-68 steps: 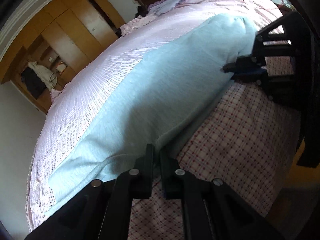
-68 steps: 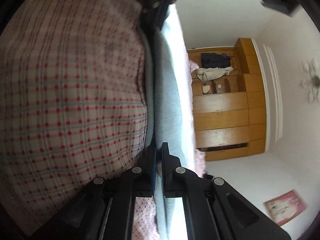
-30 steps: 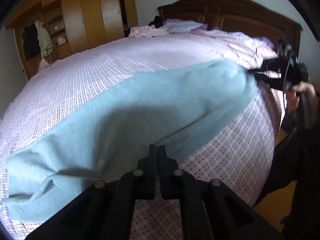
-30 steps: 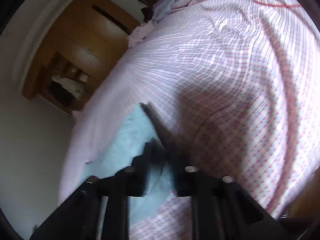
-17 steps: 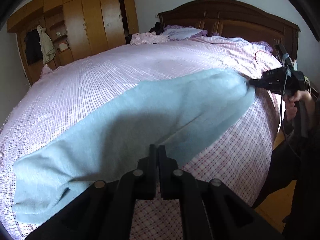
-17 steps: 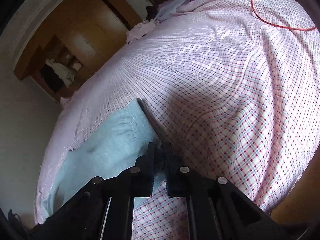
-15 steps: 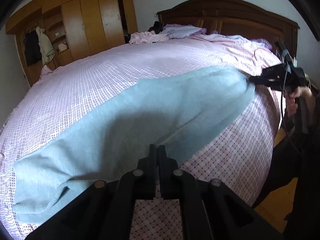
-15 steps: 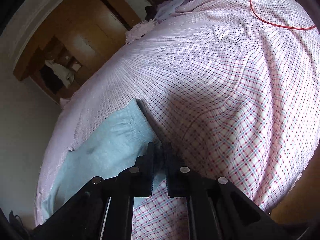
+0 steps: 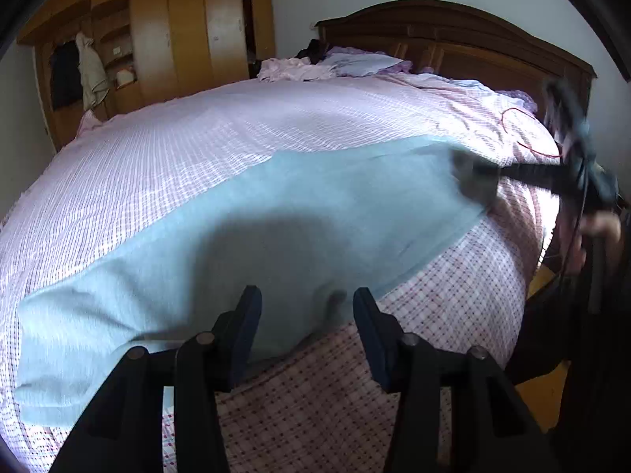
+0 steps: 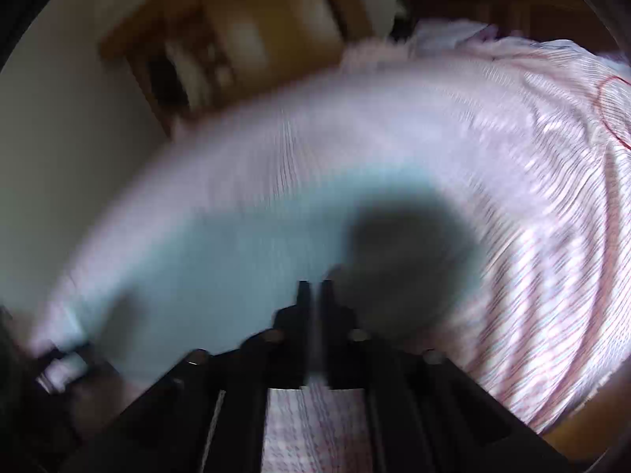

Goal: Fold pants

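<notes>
The light blue pants (image 9: 276, 236) lie spread lengthwise across the pink checked bed (image 9: 236, 126). My left gripper (image 9: 305, 307) is open just above their near edge and holds nothing. In the left wrist view my right gripper (image 9: 473, 181) is blurred at the pants' right end. In the right wrist view, which is motion-blurred, the pants (image 10: 221, 252) fill the middle, and my right gripper (image 10: 313, 287) has its fingers close together over them. I cannot tell whether cloth is between them.
A dark wooden headboard (image 9: 453, 35) stands at the back, with pillows and crumpled clothes (image 9: 331, 65) before it. A wooden wardrobe (image 9: 165, 39) fills the back left. A red cord (image 9: 524, 134) lies on the bed's right side. The floor (image 9: 552, 394) shows at right.
My left gripper has opened and let go of the pants, which now lie flatter on the bed. My right gripper has swung fast over the pants' right end.
</notes>
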